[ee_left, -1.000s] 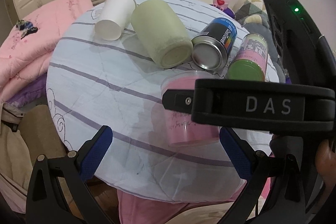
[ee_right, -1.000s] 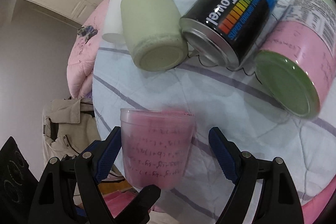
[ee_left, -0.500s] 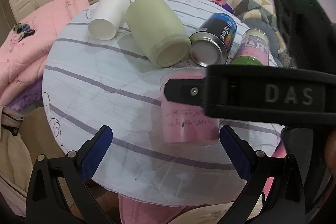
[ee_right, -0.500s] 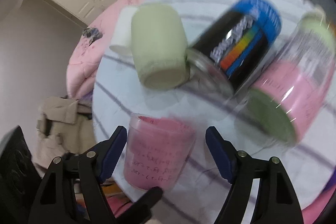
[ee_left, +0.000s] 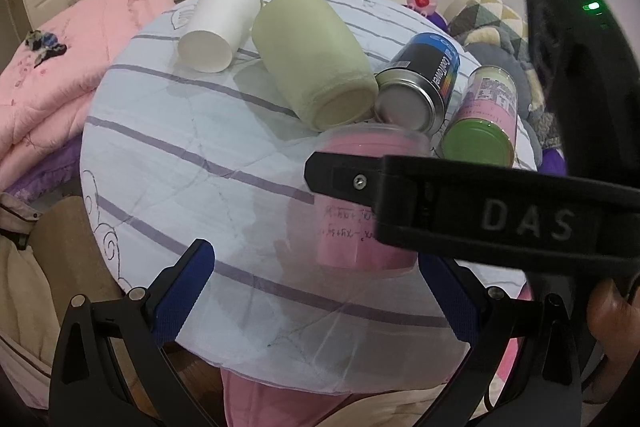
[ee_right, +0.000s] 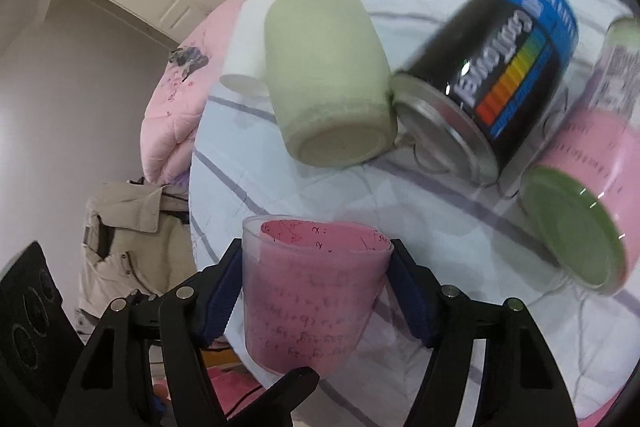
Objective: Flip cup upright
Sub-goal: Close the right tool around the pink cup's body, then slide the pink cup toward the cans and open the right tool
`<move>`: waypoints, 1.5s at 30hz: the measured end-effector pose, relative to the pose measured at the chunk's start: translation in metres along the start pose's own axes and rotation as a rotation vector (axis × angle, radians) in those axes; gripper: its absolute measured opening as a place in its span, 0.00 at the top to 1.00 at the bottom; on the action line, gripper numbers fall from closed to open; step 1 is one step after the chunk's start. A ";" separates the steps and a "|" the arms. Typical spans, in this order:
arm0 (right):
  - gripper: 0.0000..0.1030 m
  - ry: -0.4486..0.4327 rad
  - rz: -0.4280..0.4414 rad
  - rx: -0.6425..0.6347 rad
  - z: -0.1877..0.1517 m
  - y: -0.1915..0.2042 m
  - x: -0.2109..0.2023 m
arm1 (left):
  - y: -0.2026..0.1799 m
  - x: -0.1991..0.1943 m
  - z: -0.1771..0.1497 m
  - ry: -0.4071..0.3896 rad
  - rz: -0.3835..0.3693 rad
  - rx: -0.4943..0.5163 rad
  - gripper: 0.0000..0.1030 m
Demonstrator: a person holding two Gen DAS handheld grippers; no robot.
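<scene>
R gripper (ee_right: 316,279) clenched on pink cup (ee_right: 312,299), lower centre of right wrist view; blue pads press its two sides. Cup mouth up, long axis near vertical, slight tilt; base at near edge of table (ee_left: 168,155). L gripper (ee_left: 320,291) released, jaws wide, cup between & beyond them, no contact. R nearer. Judgement: flip nearly done; set down, let go.

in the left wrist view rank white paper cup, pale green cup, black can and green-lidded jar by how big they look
1. pale green cup, clearly the largest.
2. white paper cup.
3. black can and green-lidded jar: these look alike in size, so no ranking; the jar lies nearer the fisheye edge, which makes comparison unsure.
</scene>
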State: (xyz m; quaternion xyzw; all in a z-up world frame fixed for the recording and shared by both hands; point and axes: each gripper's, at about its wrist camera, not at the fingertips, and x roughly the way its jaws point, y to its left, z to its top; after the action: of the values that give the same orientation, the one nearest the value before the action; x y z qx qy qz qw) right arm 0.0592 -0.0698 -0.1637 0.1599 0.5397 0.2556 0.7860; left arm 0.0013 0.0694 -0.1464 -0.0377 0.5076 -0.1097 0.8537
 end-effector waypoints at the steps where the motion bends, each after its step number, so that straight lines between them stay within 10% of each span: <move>1: 0.32 -0.017 -0.012 -0.013 0.000 0.002 -0.004 | -0.001 0.000 0.000 -0.001 0.000 0.003 0.00; 19: 0.33 -0.214 -0.255 -0.293 -0.008 0.016 -0.022 | -0.015 0.023 0.010 0.003 -0.004 -0.005 0.00; 45: 0.22 -0.237 -0.197 -0.338 -0.037 0.016 -0.043 | -0.038 0.008 -0.008 -0.047 0.034 -0.003 0.00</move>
State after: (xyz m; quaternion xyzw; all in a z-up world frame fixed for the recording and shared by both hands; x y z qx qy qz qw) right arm 0.0088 -0.0825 -0.1354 0.0013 0.4062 0.2441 0.8806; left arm -0.0082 0.0309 -0.1504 -0.0330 0.4884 -0.0933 0.8670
